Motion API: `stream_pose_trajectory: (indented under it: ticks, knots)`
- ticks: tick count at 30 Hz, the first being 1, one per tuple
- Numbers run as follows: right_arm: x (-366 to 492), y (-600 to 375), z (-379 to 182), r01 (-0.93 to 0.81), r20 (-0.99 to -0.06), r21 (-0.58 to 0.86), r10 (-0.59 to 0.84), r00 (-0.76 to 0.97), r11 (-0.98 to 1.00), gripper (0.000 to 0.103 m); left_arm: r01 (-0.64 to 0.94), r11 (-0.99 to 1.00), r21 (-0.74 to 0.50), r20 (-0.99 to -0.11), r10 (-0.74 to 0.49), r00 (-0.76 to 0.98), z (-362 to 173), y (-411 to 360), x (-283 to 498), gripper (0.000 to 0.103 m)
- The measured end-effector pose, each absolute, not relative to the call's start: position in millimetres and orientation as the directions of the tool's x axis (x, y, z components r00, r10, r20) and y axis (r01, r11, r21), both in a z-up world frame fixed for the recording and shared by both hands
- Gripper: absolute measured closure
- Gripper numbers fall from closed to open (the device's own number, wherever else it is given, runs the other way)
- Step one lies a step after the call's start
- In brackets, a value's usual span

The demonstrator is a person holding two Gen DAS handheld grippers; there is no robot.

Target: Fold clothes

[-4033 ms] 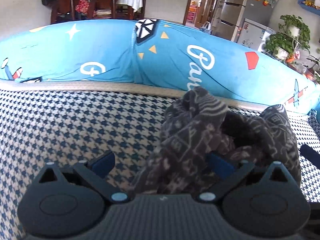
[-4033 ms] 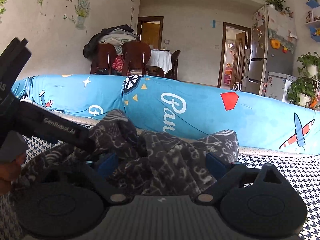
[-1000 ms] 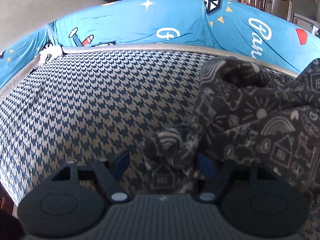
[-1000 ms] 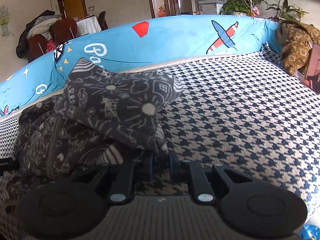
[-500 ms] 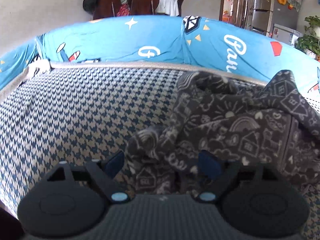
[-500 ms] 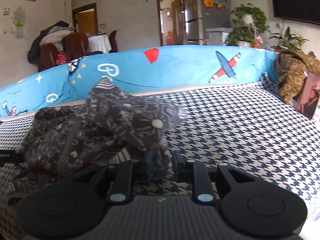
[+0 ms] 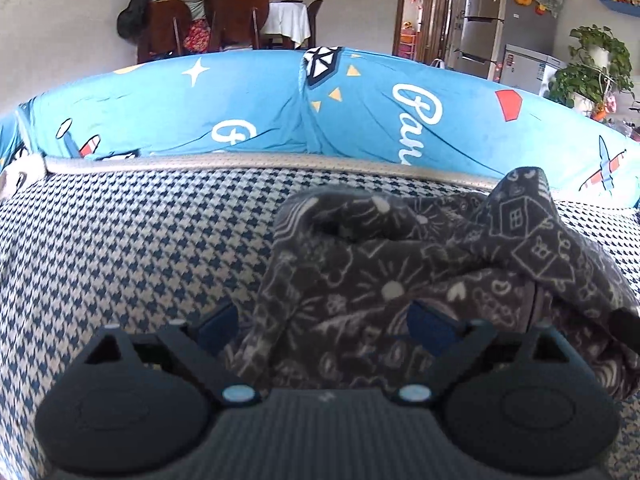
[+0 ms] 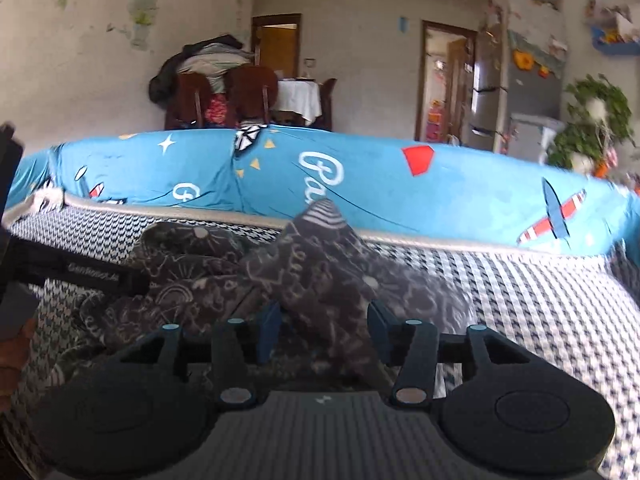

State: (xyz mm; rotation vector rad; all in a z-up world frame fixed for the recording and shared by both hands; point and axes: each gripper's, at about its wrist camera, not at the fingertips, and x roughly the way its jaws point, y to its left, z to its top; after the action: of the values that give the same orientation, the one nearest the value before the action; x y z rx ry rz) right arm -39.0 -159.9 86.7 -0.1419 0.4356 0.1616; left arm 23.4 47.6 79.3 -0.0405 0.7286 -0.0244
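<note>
The dark printed garment (image 7: 400, 280) lies bunched on the sofa seat (image 7: 140, 240); left gripper (image 7: 324, 326) and right gripper (image 8: 322, 330) stand wide over its near edge, holding nothing, probably seeking a hem.

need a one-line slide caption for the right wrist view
Right tongs open around a peak of crumpled dark patterned garment on a houndstooth cushion; left tongs' arm enters from the left.

right gripper (image 8: 322, 330) fingers now spread apart, released garment (image 8: 320, 264) slumped between them, both cameras tilted up
</note>
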Motion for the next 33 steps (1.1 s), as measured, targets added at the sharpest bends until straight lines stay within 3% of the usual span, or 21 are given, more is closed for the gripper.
stream_pose_trajectory:
  ticks: [6,16,21,27,33]
  knots:
    - [-6.7,-154.7,80.7,-0.243,-0.455,-0.166,0.145,0.879,0.956,0.043,0.019,0.998,-0.066,-0.667,-0.059,0.743,79.0,43.0,47.5,0.005]
    - [21.0,-155.5,65.2,-0.258,-0.519,-0.164,0.139,0.844,0.952,0.043,0.006,0.996,-0.093,-0.712,-0.071,0.698,53.7,35.1,58.6,0.005]
    - [22.4,-164.9,73.0,-0.226,-0.492,-0.105,0.147,0.858,0.968,0.079,0.008,0.998,-0.069,-0.715,-0.055,0.697,47.6,31.2,53.4,0.003]
    - [23.9,-176.8,81.0,-0.143,-0.459,-0.064,0.098,0.883,0.988,0.087,0.02,0.999,-0.038,-0.714,-0.042,0.699,43.4,28.2,47.7,0.0]
    - [21.2,-213.4,99.6,0.09,-0.382,-0.039,-0.098,0.919,0.995,0.088,0.024,1.0,-0.021,-0.718,-0.031,0.695,40.3,26.7,46.4,0.0]
